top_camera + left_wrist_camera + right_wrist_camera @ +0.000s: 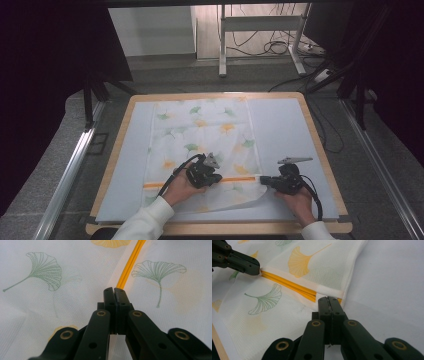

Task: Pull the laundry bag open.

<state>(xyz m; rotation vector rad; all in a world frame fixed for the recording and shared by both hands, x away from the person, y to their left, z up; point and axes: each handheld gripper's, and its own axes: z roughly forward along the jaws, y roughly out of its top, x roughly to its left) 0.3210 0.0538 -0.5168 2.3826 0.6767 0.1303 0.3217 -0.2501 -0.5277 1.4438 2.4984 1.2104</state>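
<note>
Hand-held grippers closed on cloth

The white cloth is showing green and yellow ginkgo leaves, with an orange stripe running across it. The pale blue sheet is covering the tan bench. Both claws are showing black.

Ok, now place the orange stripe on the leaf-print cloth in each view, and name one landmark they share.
High view: the orange stripe runs across the cloth's near part, between the two grippers.
Left gripper view: it runs from the top edge down to the closed jaw tips.
Right gripper view: it slants from the left gripper at upper left down to this gripper's closed jaws.
Shared landmark: the green ginkgo leaf printed beside the stripe.
</note>
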